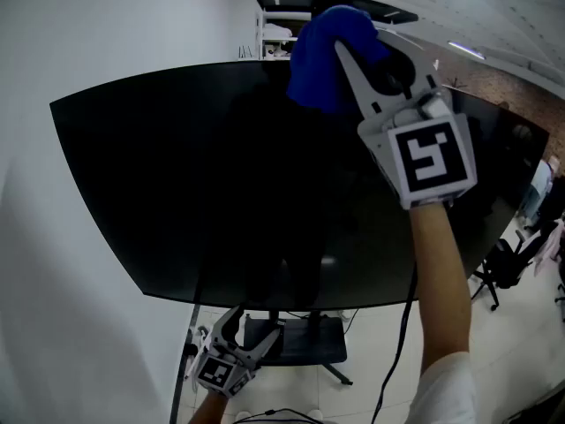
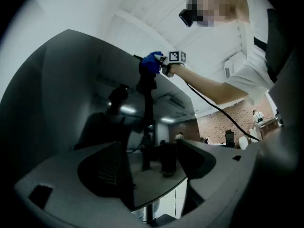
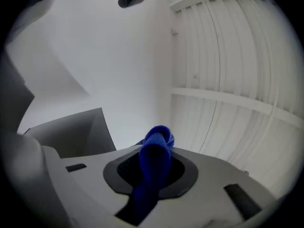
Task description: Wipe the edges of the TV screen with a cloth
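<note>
A big dark TV screen (image 1: pixel 247 184) fills the head view, standing on a black stand. My right gripper (image 1: pixel 353 56) is raised at the screen's top edge, shut on a blue cloth (image 1: pixel 331 56) that bunches over that edge. In the right gripper view the blue cloth (image 3: pixel 153 167) is pinched between the jaws, with a corner of the TV (image 3: pixel 76 132) at the left. My left gripper (image 1: pixel 240 336) hangs low below the screen's bottom edge, open and holding nothing. The left gripper view looks up the TV screen (image 2: pixel 71 103) to the blue cloth (image 2: pixel 151 63).
The black TV stand base (image 1: pixel 296 343) sits on the pale floor below the screen. A white wall (image 1: pixel 53 34) lies behind at the left. A black office chair (image 1: pixel 508 263) stands at the right. A black cable (image 1: pixel 402 334) hangs from the right gripper.
</note>
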The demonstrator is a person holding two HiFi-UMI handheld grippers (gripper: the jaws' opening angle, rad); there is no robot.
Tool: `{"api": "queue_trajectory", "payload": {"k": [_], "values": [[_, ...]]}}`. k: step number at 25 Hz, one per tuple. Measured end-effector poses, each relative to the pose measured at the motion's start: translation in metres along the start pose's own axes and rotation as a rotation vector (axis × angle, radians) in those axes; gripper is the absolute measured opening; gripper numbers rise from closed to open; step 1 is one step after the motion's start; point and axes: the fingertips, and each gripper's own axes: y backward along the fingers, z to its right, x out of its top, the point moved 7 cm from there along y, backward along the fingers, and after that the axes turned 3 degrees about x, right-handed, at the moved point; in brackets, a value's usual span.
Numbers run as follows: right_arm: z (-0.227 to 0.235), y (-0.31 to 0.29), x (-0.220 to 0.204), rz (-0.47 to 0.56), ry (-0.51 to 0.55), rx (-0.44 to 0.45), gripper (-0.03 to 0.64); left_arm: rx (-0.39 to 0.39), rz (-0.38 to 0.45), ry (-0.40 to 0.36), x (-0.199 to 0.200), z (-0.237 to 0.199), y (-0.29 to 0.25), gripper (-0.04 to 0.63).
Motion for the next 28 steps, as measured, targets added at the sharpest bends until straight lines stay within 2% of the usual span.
{"api": "queue_trajectory", "payload": {"k": [5, 11, 13, 18, 22, 26, 28], "values": [[0.009, -0.025, -0.016, -0.092, 0.025, 0.087, 0.077, 0.017, -0.023, 0.022, -0.004, 0.006, 0.0, 0.35], [0.034, 0.001, -0.038, -0.198, 0.004, 0.065, 0.081, -0.005, -0.026, 0.05, -0.006, 0.016, -0.01, 0.35], [0.046, 0.014, -0.052, -0.237, -0.005, 0.056, 0.081, -0.035, -0.018, 0.062, -0.005, 0.027, -0.02, 0.35], [0.088, 0.059, -0.092, -0.333, -0.014, -0.016, 0.081, -0.182, -0.012, 0.06, -0.011, 0.062, -0.057, 0.35], [0.132, 0.103, -0.118, -0.419, -0.01, -0.083, 0.081, -0.335, -0.031, 0.142, -0.005, 0.117, -0.088, 0.347], [0.178, 0.149, -0.15, -0.51, -0.037, -0.164, 0.081, -0.477, -0.039, 0.14, -0.011, 0.167, -0.114, 0.347], [0.206, 0.176, -0.165, -0.557, -0.05, -0.206, 0.081, -0.565, -0.047, 0.181, -0.001, 0.199, -0.129, 0.347]]}}
